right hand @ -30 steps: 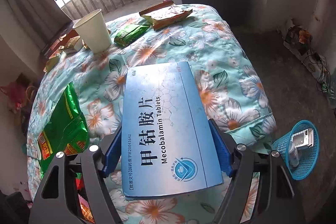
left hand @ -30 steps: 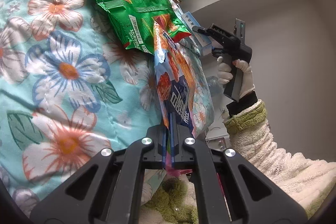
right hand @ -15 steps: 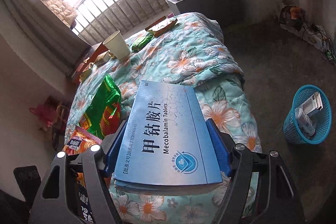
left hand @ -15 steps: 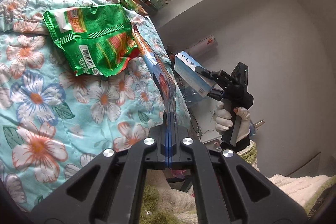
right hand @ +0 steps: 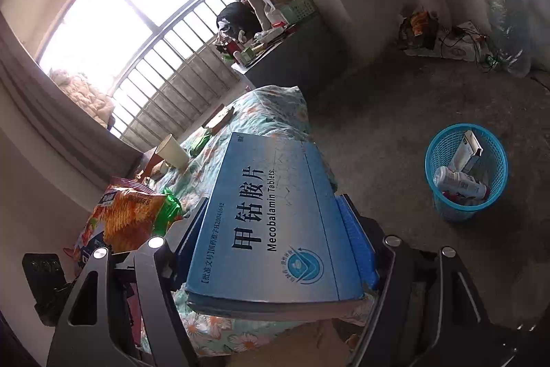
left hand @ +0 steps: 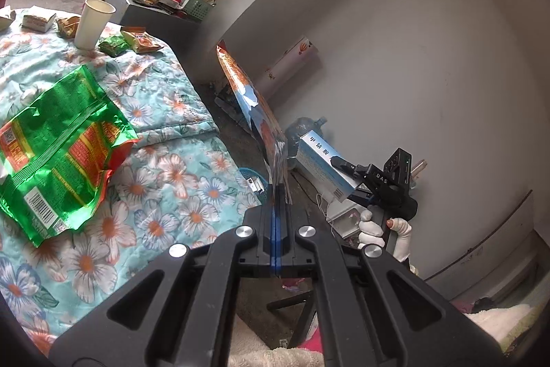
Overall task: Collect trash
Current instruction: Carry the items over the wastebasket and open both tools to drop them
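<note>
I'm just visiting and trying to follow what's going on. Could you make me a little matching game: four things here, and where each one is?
Things:
1. medicine box
2. orange snack bag
3. green snack bag
4. paper cup

Places:
A. lying flat on the flowered quilt
B. clamped in the right gripper
C. standing upright on the quilt
D. pinched in the left gripper

Pairs: 1-B, 2-D, 3-A, 4-C

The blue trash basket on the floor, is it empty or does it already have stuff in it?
Partly filled: the blue basket stands upright, holding a white bottle and a small box.
</note>
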`<state>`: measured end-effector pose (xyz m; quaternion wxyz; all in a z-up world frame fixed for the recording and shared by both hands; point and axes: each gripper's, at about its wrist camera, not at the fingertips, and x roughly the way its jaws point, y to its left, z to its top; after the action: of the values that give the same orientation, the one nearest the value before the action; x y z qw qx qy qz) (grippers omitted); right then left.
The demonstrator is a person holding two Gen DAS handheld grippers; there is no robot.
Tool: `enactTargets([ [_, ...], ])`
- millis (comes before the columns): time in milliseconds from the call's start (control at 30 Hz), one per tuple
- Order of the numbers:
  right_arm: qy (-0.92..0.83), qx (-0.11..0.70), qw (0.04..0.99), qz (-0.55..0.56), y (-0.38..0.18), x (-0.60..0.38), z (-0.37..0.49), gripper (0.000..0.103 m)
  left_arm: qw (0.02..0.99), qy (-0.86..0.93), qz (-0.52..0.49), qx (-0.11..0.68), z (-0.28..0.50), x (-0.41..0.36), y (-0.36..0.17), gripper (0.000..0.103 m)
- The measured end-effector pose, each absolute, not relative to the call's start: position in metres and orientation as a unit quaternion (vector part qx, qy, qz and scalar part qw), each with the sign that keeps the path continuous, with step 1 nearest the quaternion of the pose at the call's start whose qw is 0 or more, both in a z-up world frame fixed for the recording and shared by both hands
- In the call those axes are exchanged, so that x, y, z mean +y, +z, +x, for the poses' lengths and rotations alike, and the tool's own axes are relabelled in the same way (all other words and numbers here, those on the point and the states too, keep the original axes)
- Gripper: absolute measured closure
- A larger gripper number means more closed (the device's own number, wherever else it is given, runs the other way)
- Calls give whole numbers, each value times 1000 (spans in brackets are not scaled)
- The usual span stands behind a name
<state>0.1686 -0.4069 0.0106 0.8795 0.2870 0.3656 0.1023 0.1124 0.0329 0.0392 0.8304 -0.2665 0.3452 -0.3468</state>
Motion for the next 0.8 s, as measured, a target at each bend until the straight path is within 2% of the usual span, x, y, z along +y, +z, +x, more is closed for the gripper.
enactTargets([
  [200, 27, 355, 866, 351, -17, -476, 163, 32, 814, -385, -209, 381, 175, -56, 48, 103],
  [333, -15, 362, 842, 400, -56, -517, 168, 32, 795, -398, -151, 432, 220, -139, 32, 103],
  [533, -86, 379, 778, 494, -138, -575, 182, 32, 770, -398, -58, 496, 277, -263, -24, 103],
  [800, -166, 376, 711, 570, -224, -631, 208, 32, 748, -383, -2, 542, 341, -381, -103, 103],
])
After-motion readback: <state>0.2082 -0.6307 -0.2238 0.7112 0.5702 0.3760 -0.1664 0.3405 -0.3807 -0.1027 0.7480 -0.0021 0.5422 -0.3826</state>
